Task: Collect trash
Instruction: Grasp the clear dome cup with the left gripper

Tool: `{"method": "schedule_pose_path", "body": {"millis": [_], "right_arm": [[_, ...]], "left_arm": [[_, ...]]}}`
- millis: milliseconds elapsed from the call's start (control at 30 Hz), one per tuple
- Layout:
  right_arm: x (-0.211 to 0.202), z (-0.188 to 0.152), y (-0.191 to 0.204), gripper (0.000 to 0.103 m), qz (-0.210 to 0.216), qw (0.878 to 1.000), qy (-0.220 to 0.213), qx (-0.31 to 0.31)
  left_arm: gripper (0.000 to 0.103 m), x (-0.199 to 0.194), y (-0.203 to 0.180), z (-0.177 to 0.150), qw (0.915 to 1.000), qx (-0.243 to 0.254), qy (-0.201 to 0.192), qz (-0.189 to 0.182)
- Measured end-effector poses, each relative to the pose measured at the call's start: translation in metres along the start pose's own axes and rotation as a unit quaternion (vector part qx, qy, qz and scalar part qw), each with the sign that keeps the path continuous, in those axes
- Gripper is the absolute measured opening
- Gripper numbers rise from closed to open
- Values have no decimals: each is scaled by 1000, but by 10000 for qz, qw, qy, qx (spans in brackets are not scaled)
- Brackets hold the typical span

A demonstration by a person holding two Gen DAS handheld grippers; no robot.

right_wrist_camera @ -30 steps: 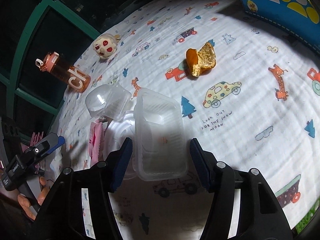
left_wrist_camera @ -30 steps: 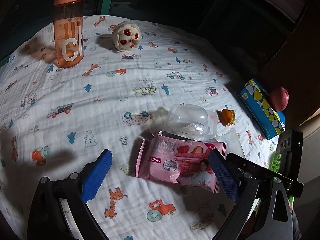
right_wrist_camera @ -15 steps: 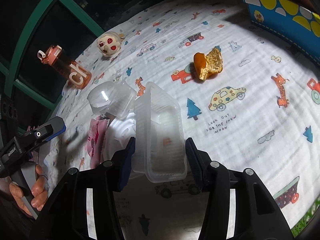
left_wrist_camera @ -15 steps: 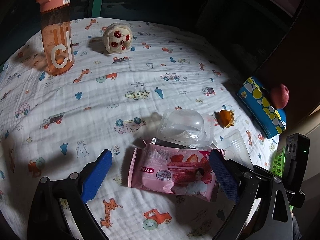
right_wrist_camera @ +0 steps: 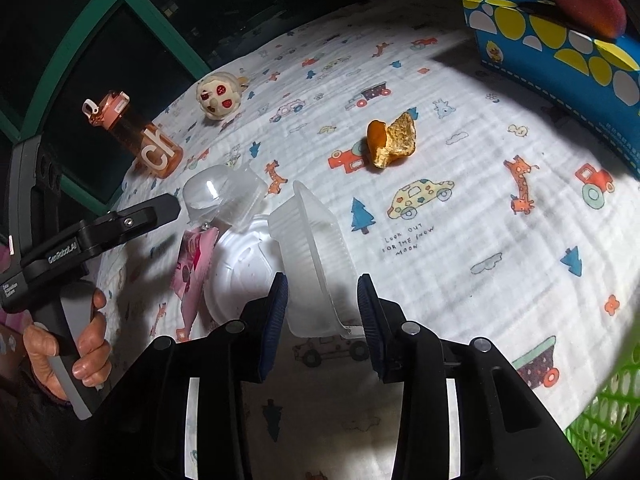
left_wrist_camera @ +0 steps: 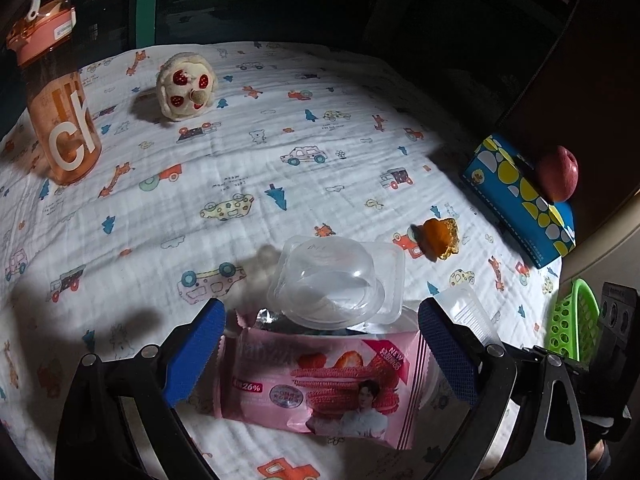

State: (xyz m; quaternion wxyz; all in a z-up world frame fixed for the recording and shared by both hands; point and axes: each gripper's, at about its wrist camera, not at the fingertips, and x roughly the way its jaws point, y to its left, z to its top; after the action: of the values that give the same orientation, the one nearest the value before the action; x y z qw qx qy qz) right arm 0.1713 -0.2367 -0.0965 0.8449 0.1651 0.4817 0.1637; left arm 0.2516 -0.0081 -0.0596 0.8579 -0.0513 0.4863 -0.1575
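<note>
Right gripper [right_wrist_camera: 322, 306], jaws closing, pinches the tilted clear plastic tray [right_wrist_camera: 310, 256] near the printed cloth's [right_wrist_camera: 460, 240] near edge with open cloth to its right, while the left gripper [left_wrist_camera: 320, 354] hangs wide open astride the pink snack wrapper [left_wrist_camera: 320, 388].

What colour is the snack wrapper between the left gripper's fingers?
Pink, with strawberry biscuit pictures: the snack wrapper shows best in the left wrist view.

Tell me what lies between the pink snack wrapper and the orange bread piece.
In the left wrist view, a clear plastic dome container lies between the pink snack wrapper and the orange bread piece; bare printed cloth separates container from bread.
</note>
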Motion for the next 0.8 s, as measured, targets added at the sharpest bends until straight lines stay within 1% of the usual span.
{"method": "schedule_pose_path", "body": {"millis": [67,100,133,200,300,333,367,400,567,600,633,667,767,800], "right_arm": [[-2,-1,1,39,79,10000,-8,-15],[-3,-1,1,44,94,10000,-22,-16],[-4,-1,1,51,119,9999,-38,-15],[-8,-2,0,59,146,9998,-104,-18],[-10,-2,-4,65,156,9997,-142,77],[-9,-1,-5,69,170,9997,-136,103],[-7,-1,-7,71,184,9997,-120,141],[-4,0,-8,72,183,9996,-105,186],[14,2,-12,71,180,9992,87,351],[17,2,-11,68,180,9992,130,344],[21,1,-10,62,174,9992,172,331],[24,1,-8,60,163,9992,222,302],[27,-1,2,58,-93,9998,181,-2],[28,-2,5,54,-187,9996,182,-107]], "left_arm": [[93,6,-3,5,10000,14,15,-14],[93,8,-3,7,10000,3,31,-32],[89,12,-3,9,10000,-17,54,-62],[85,18,-2,12,9998,-80,115,-125],[81,25,0,14,9995,-165,167,-211],[78,26,0,14,9993,-187,178,-261],[75,28,0,14,9992,-199,196,-303],[75,30,0,14,9990,-209,225,-331],[71,35,-1,14,9987,-208,282,-367],[70,36,-1,14,9986,-213,289,-385],[68,36,-1,14,9985,-212,294,-403],[67,37,0,14,9985,-206,297,-409],[65,38,0,14,9985,-209,317,-396],[64,39,0,14,9985,-215,326,-394]]}}
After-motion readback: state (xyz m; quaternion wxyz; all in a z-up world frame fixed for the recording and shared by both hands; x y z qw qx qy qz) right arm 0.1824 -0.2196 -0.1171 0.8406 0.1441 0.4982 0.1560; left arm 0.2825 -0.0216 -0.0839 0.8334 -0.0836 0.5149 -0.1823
